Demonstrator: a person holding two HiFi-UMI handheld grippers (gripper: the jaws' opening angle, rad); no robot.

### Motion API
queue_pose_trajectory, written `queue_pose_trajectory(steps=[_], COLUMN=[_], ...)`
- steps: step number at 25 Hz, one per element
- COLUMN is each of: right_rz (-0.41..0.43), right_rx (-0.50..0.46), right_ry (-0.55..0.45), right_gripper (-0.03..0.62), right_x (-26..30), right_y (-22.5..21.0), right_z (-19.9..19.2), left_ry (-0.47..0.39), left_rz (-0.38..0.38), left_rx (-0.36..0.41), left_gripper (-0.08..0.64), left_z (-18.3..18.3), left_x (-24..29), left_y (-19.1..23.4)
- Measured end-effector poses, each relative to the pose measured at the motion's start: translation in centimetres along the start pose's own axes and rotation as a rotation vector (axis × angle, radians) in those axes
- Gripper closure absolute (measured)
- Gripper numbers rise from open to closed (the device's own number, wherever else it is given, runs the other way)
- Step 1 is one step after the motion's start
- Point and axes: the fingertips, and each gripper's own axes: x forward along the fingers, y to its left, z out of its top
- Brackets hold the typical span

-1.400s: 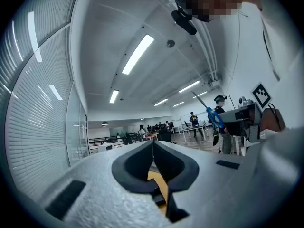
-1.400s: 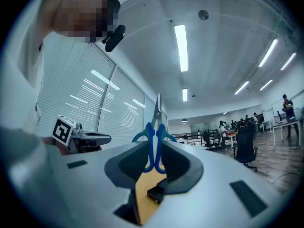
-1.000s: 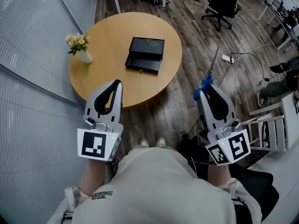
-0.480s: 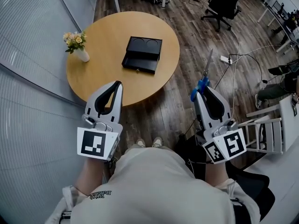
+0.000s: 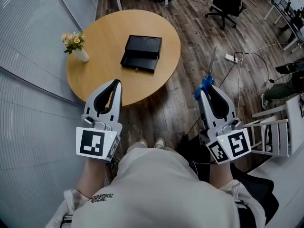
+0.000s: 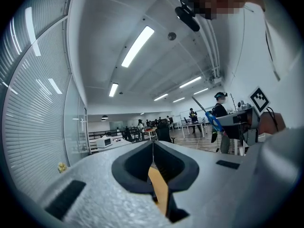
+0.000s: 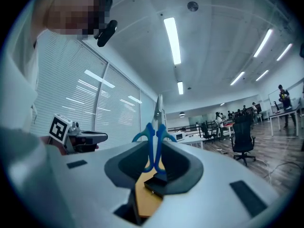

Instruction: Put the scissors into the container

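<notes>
Setting: open-plan office with a dark wood-plank floor (image 5: 190, 42) and a slatted glass partition along the left.

Item 1. Round light-wood worktop (image 5: 95, 77), ahead and to the left of the person.

Item 2. Black rectangular plastic container (image 5: 140, 56), with two round recesses at its far end and one long compartment at its near end. It sits near the middle of the worktop and all compartments show empty.

Item 3. Small white vase of yellow and pink flowers (image 5: 76, 45), upright near the worktop's left edge, well apart from the container.

Item 4. Left hand-held gripper (image 5: 115, 83), grey with black pads. It is held over the near rim of the worktop. In the left gripper view (image 6: 153, 144) the jaws are pressed together with nothing between them.

Item 5. Right hand-held gripper (image 5: 204, 90), held over the floor to the right of the worktop. Its jaws are clamped on the handles of Item 6.

Item 6. Blue-handled scissors with slim metal blades (image 5: 209, 72). The handle loops are pinched between the right jaws and the closed blades point up and away from the person (image 7: 154, 137). They are clear of the worktop and well apart from the container.

Item 7. Black swivel office chair (image 5: 228, 1), on the floor beyond the worktop.

Item 8. White power strip with trailing cables (image 5: 230, 59), on the floor to the right.

Item 9. White slatted chair (image 5: 273, 132), at the right edge.
</notes>
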Motion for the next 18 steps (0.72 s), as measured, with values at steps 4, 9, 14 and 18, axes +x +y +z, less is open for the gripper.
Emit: queue_pose_trajectory(steps=[4,9,14,18], right_rz=[0.008,0.015,0.009,0.001], right_rx=[0.017,0.042,0.054,0.044], right_ry=[-0.004,-0.001,-0.002,0.003], right_gripper=[0.494,0.494,0.494,0.494], right_x=[0.1,-0.3,-0.6,-0.4], right_y=[-0.5,-0.8,-1.3,-1.4], right_z=[-0.2,-0.6,-0.9,-0.7], left_ry=[-0.022,0.009,0.01,-0.002], left_rz=[-0.012,-0.014,-0.013,-0.02], left_rx=[0.008,0.014,0.012,0.012], left_gripper=[0.535,0.535,0.535,0.535], left_z=[0.8,0.1,-0.2,-0.1], left_x=[0.8,0.4,0.6,1.3], left_y=[-1.2,-1.7,-1.6,-1.4])
